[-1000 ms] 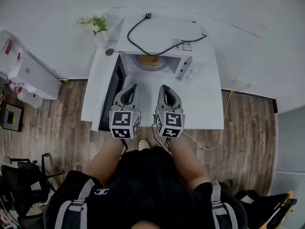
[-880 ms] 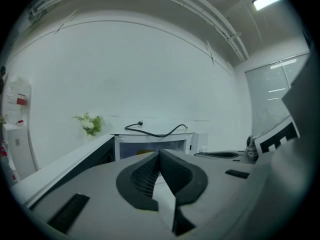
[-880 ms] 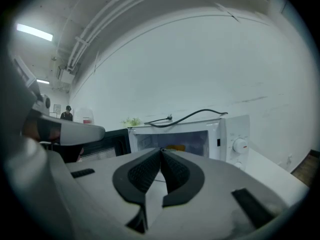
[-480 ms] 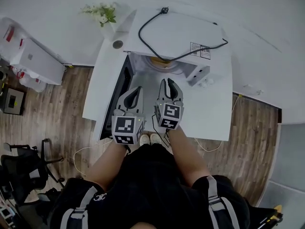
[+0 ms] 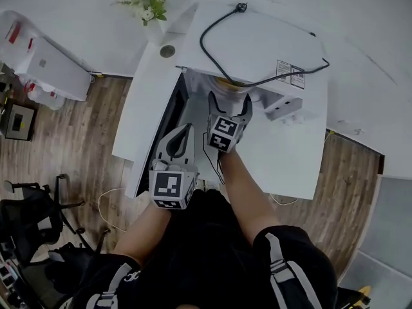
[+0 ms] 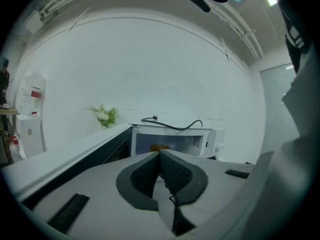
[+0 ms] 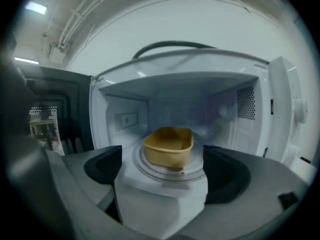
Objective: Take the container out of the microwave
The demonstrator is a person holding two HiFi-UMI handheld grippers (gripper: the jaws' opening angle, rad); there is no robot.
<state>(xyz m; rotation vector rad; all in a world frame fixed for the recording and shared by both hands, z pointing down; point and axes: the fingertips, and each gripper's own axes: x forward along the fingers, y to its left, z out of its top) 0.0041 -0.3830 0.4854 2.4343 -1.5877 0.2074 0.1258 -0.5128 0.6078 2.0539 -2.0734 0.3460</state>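
Note:
A tan container [image 7: 168, 146] sits on the glass turntable [image 7: 170, 166] inside the white microwave [image 5: 257, 44]. The microwave's door [image 5: 172, 114] is swung open to the left. My right gripper [image 7: 161, 160] is at the mouth of the oven, just short of the container. Its jaws are opening and stand wide, with nothing between them. In the head view the right gripper [image 5: 230, 102] reaches under the front edge of the microwave's top. My left gripper [image 5: 182, 131] hangs back by the open door. Its pads meet in the left gripper view [image 6: 160, 154], and it holds nothing.
A black power cord [image 5: 254, 76] lies looped on top of the microwave. A small vase of flowers [image 5: 149, 5] stands at the back left of the white table [image 5: 283, 166]. White appliances [image 5: 45, 69] stand on the wooden floor to the left.
My right gripper has moved forward to the microwave's opening and its jaws have spread from shut to wide. The left gripper has stayed back near the door, a little lower.

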